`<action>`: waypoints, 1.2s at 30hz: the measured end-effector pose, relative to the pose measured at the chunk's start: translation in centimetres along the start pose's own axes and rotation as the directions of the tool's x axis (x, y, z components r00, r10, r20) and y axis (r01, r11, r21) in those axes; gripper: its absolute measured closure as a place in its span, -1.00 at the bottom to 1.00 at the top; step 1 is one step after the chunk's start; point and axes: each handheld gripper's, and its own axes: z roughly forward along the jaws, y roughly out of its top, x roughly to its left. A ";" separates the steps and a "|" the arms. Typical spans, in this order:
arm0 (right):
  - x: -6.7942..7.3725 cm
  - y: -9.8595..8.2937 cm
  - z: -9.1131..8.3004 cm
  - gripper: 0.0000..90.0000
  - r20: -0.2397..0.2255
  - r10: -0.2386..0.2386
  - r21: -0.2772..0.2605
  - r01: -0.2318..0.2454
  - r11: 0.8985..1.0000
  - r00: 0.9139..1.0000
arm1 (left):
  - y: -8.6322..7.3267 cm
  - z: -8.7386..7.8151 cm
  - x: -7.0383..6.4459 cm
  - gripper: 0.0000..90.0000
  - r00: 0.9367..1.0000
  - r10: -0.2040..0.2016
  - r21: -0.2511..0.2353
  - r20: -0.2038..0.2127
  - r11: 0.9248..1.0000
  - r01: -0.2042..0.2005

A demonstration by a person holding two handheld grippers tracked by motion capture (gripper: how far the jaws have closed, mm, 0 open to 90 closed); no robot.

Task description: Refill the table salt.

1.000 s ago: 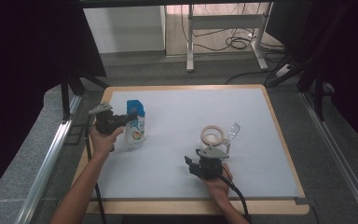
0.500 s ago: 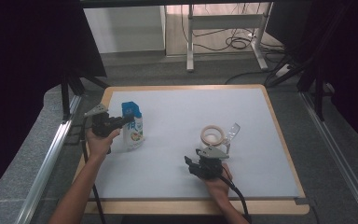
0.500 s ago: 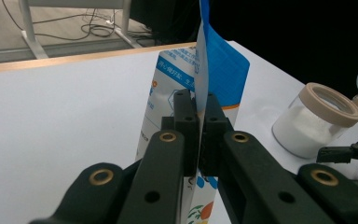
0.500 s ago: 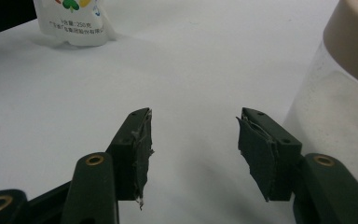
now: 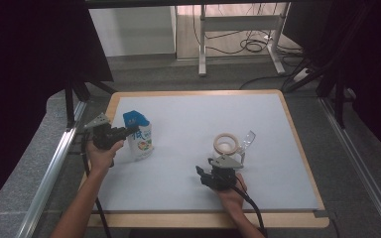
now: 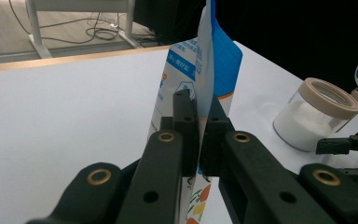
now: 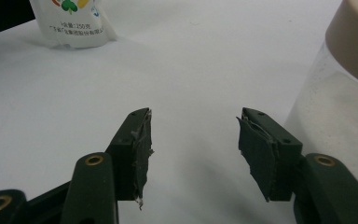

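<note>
Nearest to us, the right tool (image 5: 213, 174) sits low on the white tabletop (image 5: 188, 163), jaws standing apart with nothing between them. In the right gripper view its worn black pads (image 7: 142, 140) frame bare surface; the glass wall rises just beside the right pad.

Just beyond it stands the clear glass jar with a tan ring-shaped rim (image 5: 226, 144), holding white powder, upright. A clear round lid (image 5: 248, 139) sits just beside the jar, on its far right.

Farther left, our left tool (image 5: 127, 131) is clamped on the side seam of the white-and-blue stand-up pouch with fruit print (image 5: 140, 135). The pouch stands upright near the tabletop's left edge, well apart from the jar.
</note>
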 end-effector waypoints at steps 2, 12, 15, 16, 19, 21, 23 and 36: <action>0.0 0.0 0.0 -0.01 0.000 0.001 0.000 -0.001 1.000 1.000 | 0.0 0.1 0.0 0.95 1.000 -0.003 -0.004 0.001 1.000 0.003; 0.0 0.0 0.0 -0.01 0.001 0.001 -0.001 -0.001 1.000 1.000 | 0.0 0.3 0.1 0.85 1.000 -0.007 -0.004 -0.003 1.000 0.007; 0.0 0.0 0.0 -0.01 0.000 0.000 -0.001 0.000 1.000 1.000 | 0.0 0.3 0.1 0.80 1.000 -0.006 -0.002 -0.002 1.000 0.006; 0.0 0.0 0.0 -0.01 0.000 0.000 -0.001 0.000 1.000 1.000 | 0.0 0.3 0.1 0.79 1.000 -0.007 -0.003 -0.003 1.000 0.007; 0.0 0.0 0.0 -0.01 0.000 0.000 -0.001 0.000 1.000 1.000 | 0.0 0.3 0.2 0.67 1.000 -0.009 -0.006 -0.001 1.000 0.009; 0.0 0.0 0.0 -0.01 0.000 0.000 -0.001 0.000 1.000 1.000 | 0.0 0.2 0.2 0.62 1.000 -0.007 -0.008 0.004 1.000 0.007; 0.0 0.0 0.0 -0.01 -0.001 0.000 -0.001 0.000 1.000 1.000 | -0.1 0.2 0.2 0.55 1.000 -0.007 -0.011 0.008 1.000 0.007; 0.0 0.0 0.0 -0.01 -0.001 -0.002 0.002 0.002 1.000 1.000 | -0.2 -0.4 0.1 0.17 1.000 0.008 -0.019 0.016 1.000 -0.008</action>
